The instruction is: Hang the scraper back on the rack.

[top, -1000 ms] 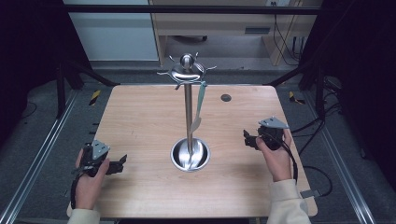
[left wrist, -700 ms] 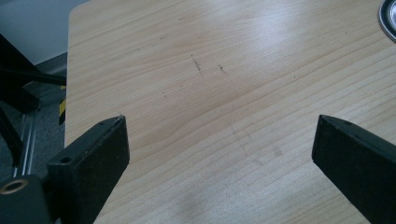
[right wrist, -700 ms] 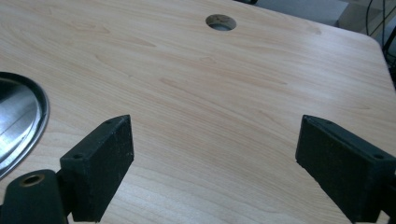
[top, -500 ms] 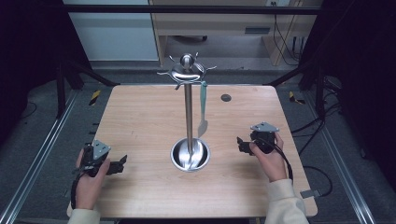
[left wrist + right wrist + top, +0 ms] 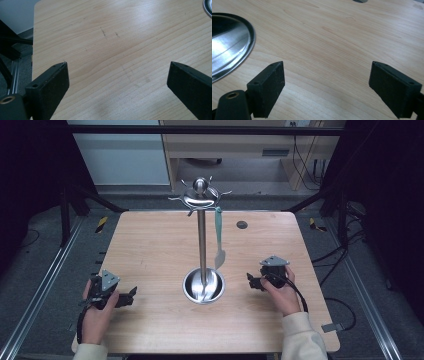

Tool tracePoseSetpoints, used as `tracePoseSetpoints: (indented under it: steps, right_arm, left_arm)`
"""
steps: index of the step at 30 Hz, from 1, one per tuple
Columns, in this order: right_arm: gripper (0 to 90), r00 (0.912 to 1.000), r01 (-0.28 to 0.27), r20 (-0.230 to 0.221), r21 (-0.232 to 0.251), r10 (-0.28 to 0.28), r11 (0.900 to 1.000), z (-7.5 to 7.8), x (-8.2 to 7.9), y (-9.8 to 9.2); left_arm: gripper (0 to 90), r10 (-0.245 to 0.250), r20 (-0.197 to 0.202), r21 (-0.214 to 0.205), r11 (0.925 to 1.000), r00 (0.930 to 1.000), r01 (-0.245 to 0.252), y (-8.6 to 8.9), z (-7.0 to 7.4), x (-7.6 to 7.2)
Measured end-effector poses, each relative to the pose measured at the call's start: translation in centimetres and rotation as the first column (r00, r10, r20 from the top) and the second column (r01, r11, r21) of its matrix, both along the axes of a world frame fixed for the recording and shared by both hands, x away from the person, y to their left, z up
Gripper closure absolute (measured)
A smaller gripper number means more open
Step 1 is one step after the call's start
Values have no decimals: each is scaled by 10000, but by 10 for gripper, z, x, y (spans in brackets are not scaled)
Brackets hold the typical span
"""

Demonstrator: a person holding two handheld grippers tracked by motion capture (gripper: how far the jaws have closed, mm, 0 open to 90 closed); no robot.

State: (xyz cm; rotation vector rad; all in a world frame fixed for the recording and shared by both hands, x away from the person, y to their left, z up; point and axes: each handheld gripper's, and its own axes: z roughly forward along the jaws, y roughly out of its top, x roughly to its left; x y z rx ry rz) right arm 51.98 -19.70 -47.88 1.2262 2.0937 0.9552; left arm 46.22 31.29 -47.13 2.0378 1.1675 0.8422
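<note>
I have the right gripper (image 5: 252, 282) low over the counter (image 5: 150, 245) at about 3 o'clock from the metal stand (image 5: 202, 240), its jaws spread wide and holding nothing. In the right gripper view the jaws (image 5: 327, 87) frame bare wood, and the rim of the stand's round base (image 5: 232, 42) curves in at about 9 o'clock, just beside the left jaw but not touching it.

My left gripper (image 5: 127, 296) sits near the counter's front edge at about 8 o'clock from the stand, well apart from it. Its jaws are also spread, with only wood grain between them in the left gripper view (image 5: 117, 85); a sliver of the base (image 5: 208, 5) shows at the 1 o'clock corner.

The stand rises upright from its bowl-shaped base (image 5: 203, 285) near the middle of the counter. A pale green knife (image 5: 218, 240) hangs from one of the hooks at the stand's top, on the 3 o'clock side of the pole, blade down, its tip above the base. A small dark hole (image 5: 242, 224) sits in the counter at about 1 o'clock from the stand.
</note>
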Motion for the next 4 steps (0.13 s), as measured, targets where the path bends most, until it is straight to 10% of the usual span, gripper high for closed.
tracePoseSetpoints:
  steps: [4]
  right_arm:
    - [136,9998,-170,-52,60,170,9998,-2,0,3]
  left_arm:
    - [38,30,44,1,10000,10000,-30,1,0,0]
